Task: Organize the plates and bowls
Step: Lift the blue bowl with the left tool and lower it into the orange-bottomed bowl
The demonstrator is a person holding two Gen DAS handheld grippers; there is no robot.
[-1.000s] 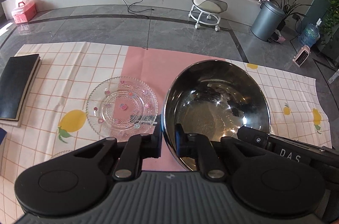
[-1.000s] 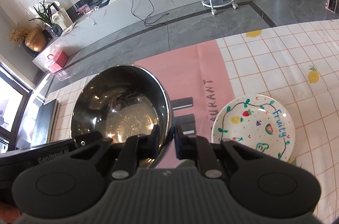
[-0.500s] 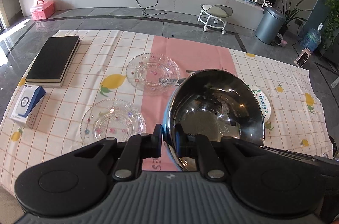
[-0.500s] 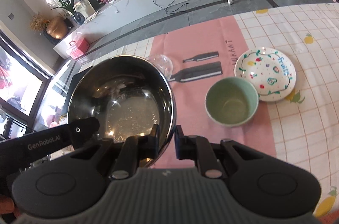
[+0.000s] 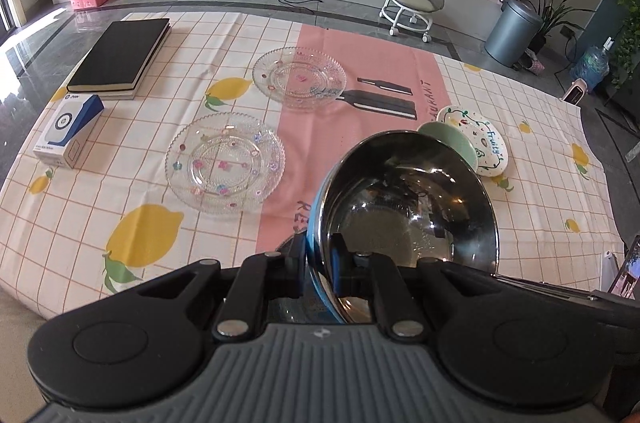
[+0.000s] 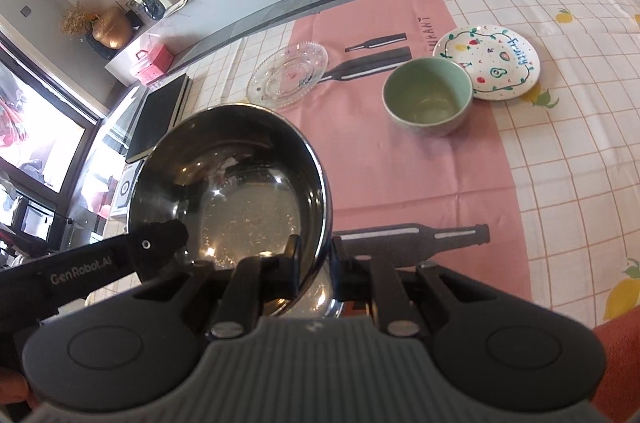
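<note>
The left gripper [image 5: 320, 269] has its jaws pinched nearly closed on one side of the steel bowl's [image 5: 404, 207] rim, one finger inside the wall and one outside. The right gripper [image 6: 314, 259] clamps the opposite side of the rim the same way, so the bowl hangs between the two, clear of the counter [image 5: 120, 191].

The step in hand looks like carrying this big bowl to a resting place. The green bowl [image 6: 428, 97] sits just beside the painted plate [image 6: 488, 61], and two glass plates [image 5: 226, 169] lie apart. The next move likely calls for lowering both sides evenly onto bare cloth before letting go.

The plate reads "Fruity"; the left gripper's body, seen from the right, reads "GenRobot.AI".
</note>
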